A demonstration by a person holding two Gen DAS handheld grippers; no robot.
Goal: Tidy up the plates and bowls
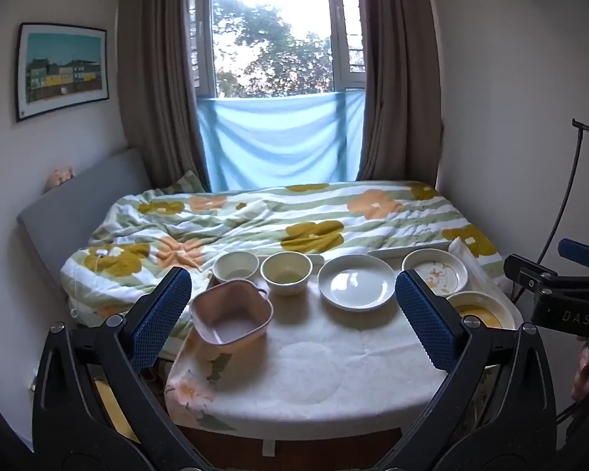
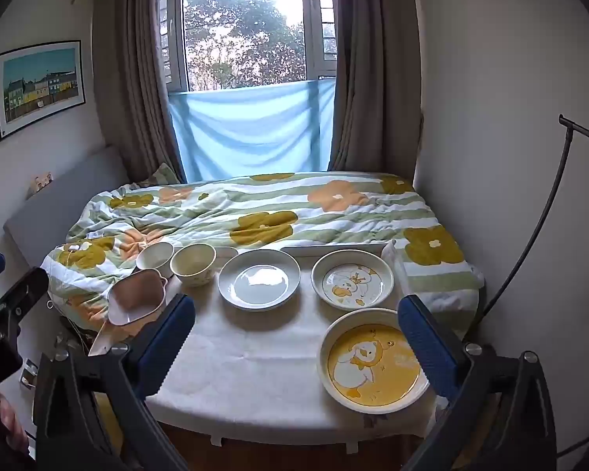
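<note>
Both the left gripper (image 1: 292, 310) and the right gripper (image 2: 296, 335) hover with jaws wide apart and empty. On the counter (image 2: 247, 357) sit a white plate (image 2: 259, 278), two duck plates (image 2: 352, 278) (image 2: 373, 365), two cream bowls (image 2: 193, 263) (image 2: 155, 255) and a pink handled bowl (image 2: 137, 296) at the left edge. All look like glazed ceramic: stiff, breakable, slick. Rims probably offer the best hold.

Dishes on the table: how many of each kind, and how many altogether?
Plates: 3 (plain white plate, duck-print white plate, yellow duck plate)
Round bowls: 2 (white bowl, cream bowl)
Pink handled bowl: 1
Total: 6
</note>
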